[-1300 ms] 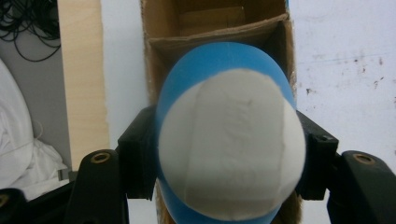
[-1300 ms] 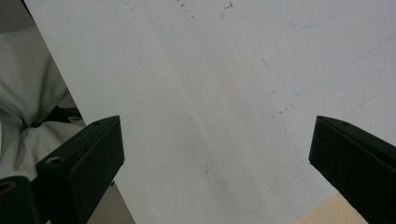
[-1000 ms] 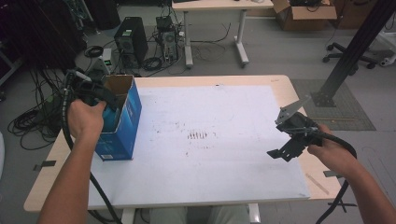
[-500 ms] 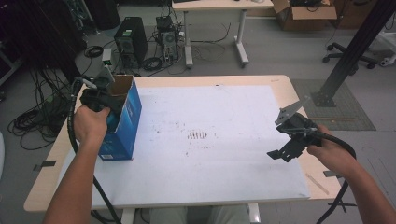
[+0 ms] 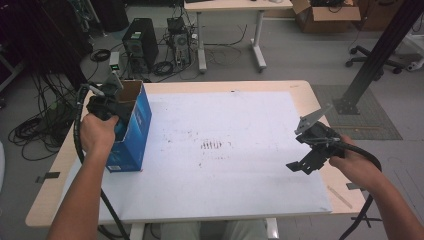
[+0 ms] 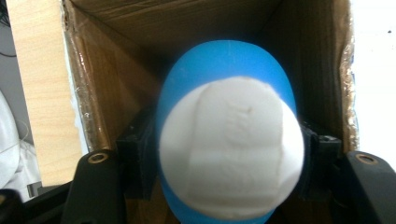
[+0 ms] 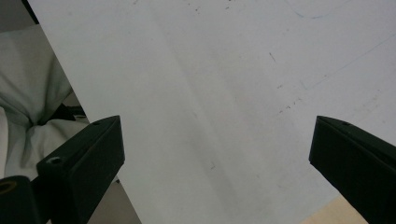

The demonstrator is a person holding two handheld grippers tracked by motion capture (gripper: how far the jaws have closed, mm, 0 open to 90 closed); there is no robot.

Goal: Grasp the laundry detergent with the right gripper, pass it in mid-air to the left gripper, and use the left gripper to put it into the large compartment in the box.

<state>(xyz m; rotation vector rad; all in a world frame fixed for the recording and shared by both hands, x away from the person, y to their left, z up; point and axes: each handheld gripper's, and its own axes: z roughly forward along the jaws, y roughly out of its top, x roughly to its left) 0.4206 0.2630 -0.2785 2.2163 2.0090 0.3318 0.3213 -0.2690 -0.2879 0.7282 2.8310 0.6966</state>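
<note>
A blue, egg-shaped object with a white face sits between the jaws of my left gripper, whose black pads press on its two sides. The jaws have just been opening slightly with the object still between them. It hangs in the open top of a tall blue cardboard box, whose brown inner walls surround it. In the high view my left gripper is at the box's mouth at the table's left. My right gripper hovers open over the right side of the white sheet, nothing between its jaws.
A large white sheet covers most of the wooden table. The box stands on the sheet's left edge. Beyond the table are computer towers, cables, another desk and a black stand at the right.
My left hand has shifted a little to the right, bringing its gripper over the box's open top. The right hand has kept still.
</note>
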